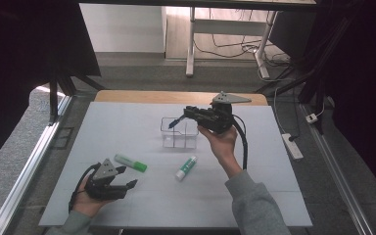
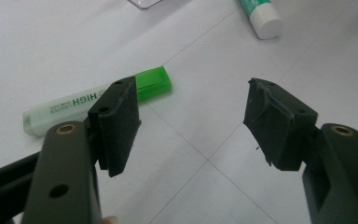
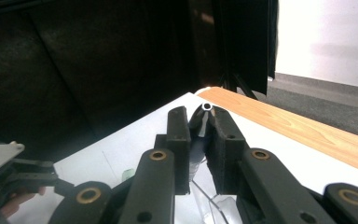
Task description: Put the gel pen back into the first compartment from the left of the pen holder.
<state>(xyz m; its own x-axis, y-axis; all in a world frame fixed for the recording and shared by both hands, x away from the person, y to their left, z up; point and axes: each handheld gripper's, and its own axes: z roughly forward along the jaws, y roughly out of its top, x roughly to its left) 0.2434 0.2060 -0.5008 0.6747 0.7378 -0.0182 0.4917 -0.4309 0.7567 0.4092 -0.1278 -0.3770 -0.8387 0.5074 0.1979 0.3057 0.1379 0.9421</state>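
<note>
Starting at your left, your left gripper (image 1: 127, 182) rests low near the front edge of the tabletop (image 1: 127, 122), its fingers (image 2: 116, 126) spread wide with nothing between them; the green highlighter (image 1: 130, 163) lies just beyond them, flat on the surface, and looks like the natural next pick. Keep that hand still for now so it does not nudge the highlighter. Further right, the white glue stick with the green label (image 1: 186, 167) lies on the tabletop, in front of the clear divided box (image 1: 178, 133) and apart from it. Over that box your right gripper (image 1: 172, 122) is held level, fingers (image 3: 179, 140) pinching a dark pen (image 3: 205, 122) that runs between them, its round end poking out past the tips. The step in hand seems to be dropping the pen into the box. To do it well, tilt the pen's tip down over one compartment, clear of the divider and the rim, lower it until it is well inside, and only then ease the fingers apart, so the light box is not knocked or tipped.
</note>
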